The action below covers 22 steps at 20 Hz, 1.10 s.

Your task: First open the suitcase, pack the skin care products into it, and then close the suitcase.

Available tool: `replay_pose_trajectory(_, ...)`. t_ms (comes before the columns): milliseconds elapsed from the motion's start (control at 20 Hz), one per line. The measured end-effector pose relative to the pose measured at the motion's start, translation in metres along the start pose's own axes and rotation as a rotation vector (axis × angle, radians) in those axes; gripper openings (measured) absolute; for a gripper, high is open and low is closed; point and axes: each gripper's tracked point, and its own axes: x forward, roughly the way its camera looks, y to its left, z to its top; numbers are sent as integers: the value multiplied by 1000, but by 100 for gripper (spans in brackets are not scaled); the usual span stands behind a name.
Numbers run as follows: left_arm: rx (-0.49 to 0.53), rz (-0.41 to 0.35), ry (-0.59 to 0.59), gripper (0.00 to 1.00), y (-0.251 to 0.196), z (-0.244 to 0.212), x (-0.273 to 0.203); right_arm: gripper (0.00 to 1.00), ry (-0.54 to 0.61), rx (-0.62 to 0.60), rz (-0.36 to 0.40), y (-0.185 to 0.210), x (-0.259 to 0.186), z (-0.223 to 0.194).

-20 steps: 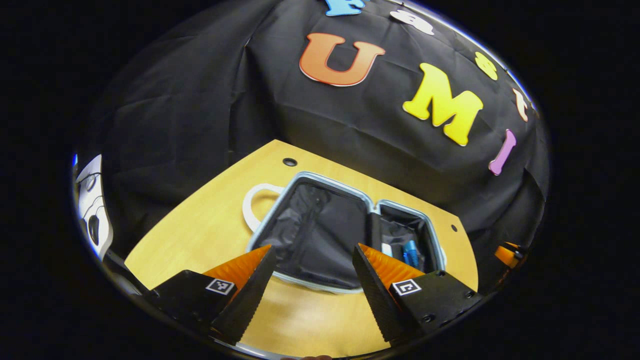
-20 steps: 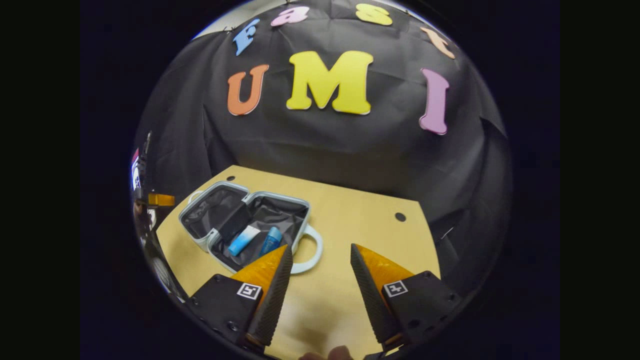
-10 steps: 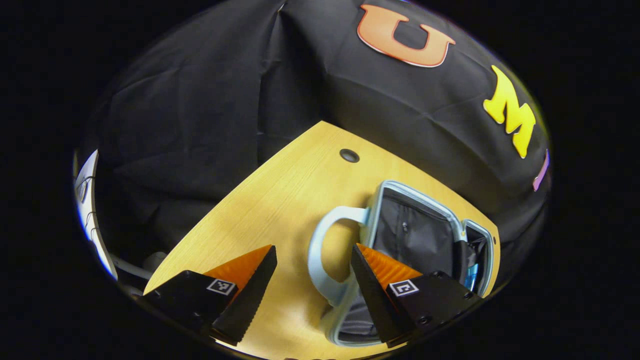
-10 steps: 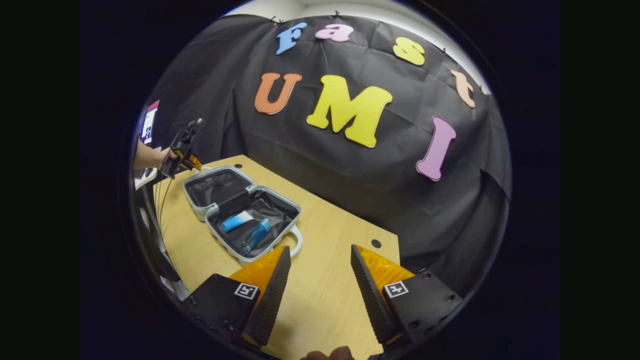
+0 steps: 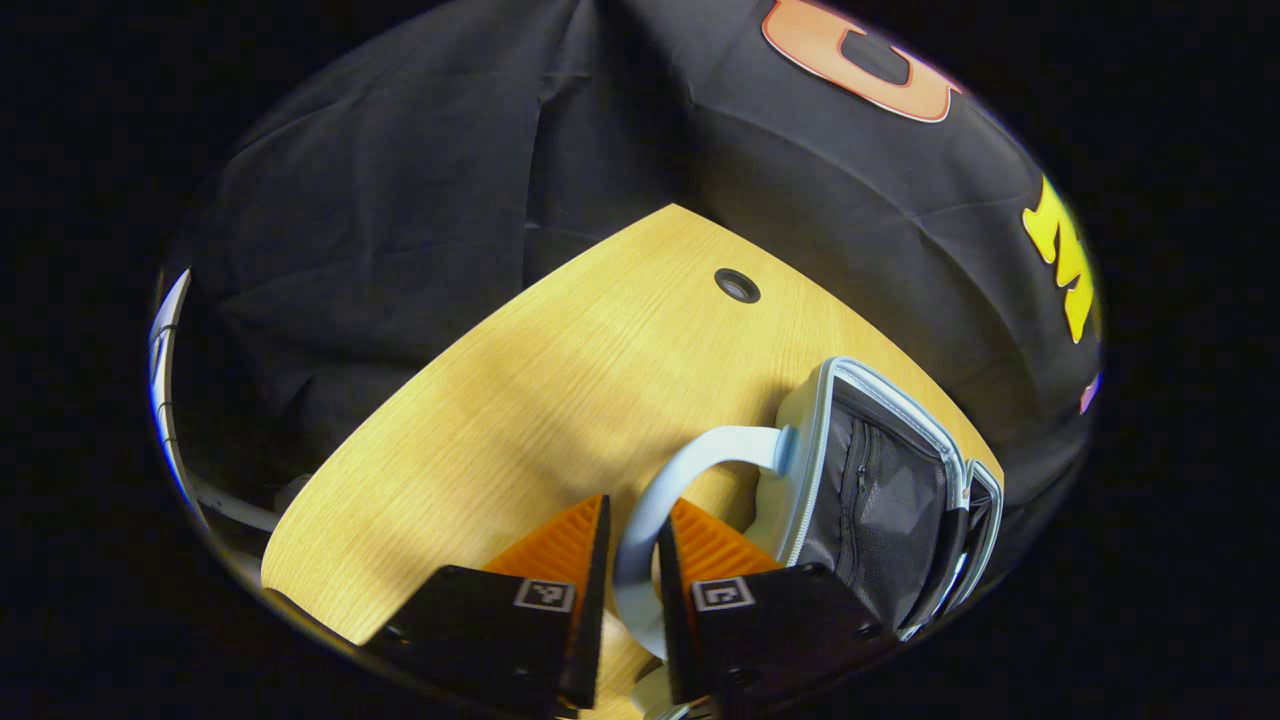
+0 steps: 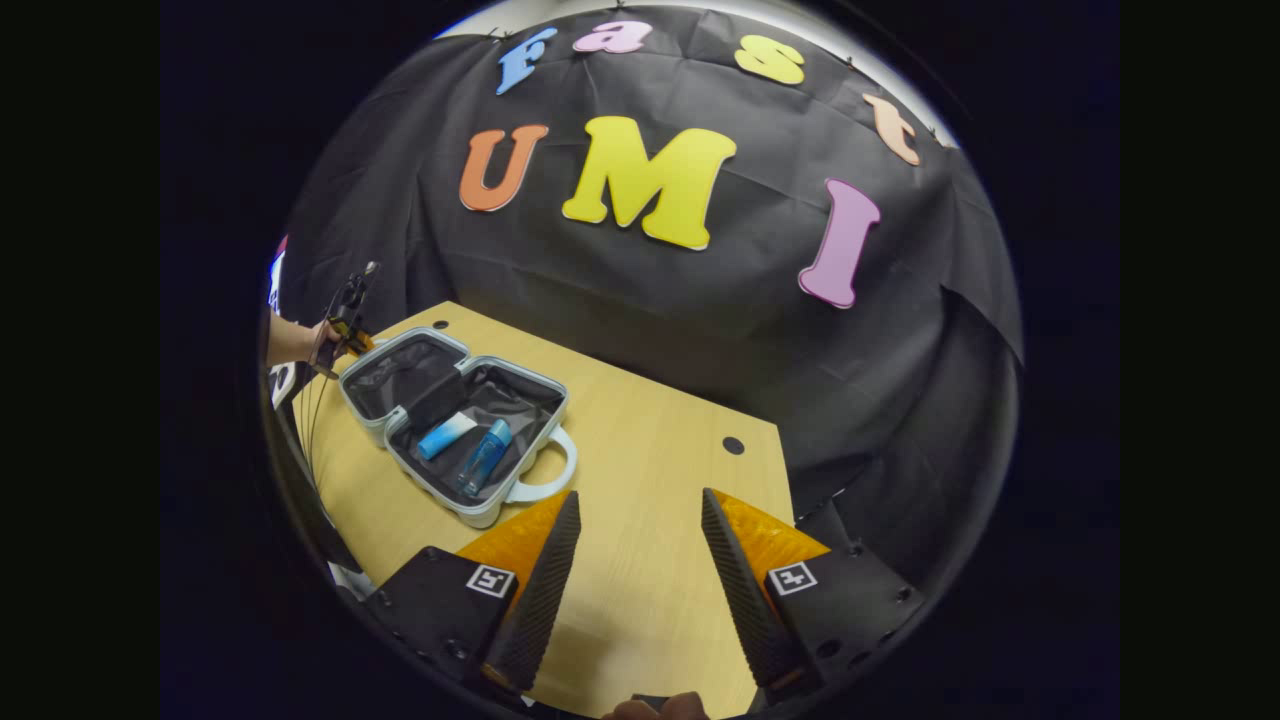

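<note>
L claw (image 5: 632,560) pinched on suitcase (image 6: 455,430) handle (image 5: 660,490); R claw (image 6: 635,540) wide over table (image 6: 650,560).

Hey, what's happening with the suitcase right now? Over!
Left gripper closed on the suitcase handle. Right gripper open over the table. Suitcase open, two blue products inside. Nothing blocking.

A recording booth: black cloth wall (image 6: 640,300) draped behind a bare wooden table (image 6: 650,520).
</note>
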Motion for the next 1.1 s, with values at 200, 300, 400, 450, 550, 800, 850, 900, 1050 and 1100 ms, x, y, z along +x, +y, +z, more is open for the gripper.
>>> replay_pose_trajectory(200,129,101,-67,17,-11,19,-28,74,-34,55,-10,-10,-6,2)
replay_pose_trajectory(300,152,130,-137,16,-25,42,-56,74,-56,72,-7,-16,-11,2)
replay_pose_trajectory(400,133,124,-209,15,-47,64,-95,74,-85,88,-14,-25,-17,5)
replay_pose_trajectory(450,136,117,-243,15,-63,74,-117,74,-105,84,-33,-34,-19,7)
replay_pose_trajectory(550,179,110,-297,15,-104,83,-165,75,-161,80,-66,-49,-30,17)
replay_pose_trajectory(800,188,-1,-482,15,-241,69,-242,76,-212,160,-77,-76,-41,17)
replay_pose_trajectory(850,206,-15,-503,15,-266,63,-250,76,-210,176,-80,-83,-43,14)
replay_pose_trajectory(900,214,-32,-521,15,-289,54,-257,76,-208,187,-90,-93,-46,11)
replay_pose_trajectory(1050,229,-124,-555,15,-379,12,-257,76,-204,194,-143,-125,-54,-1)
replay_pose_trajectory(1100,247,-149,-563,15,-402,-2,-255,75,-198,195,-164,-137,-58,-5)
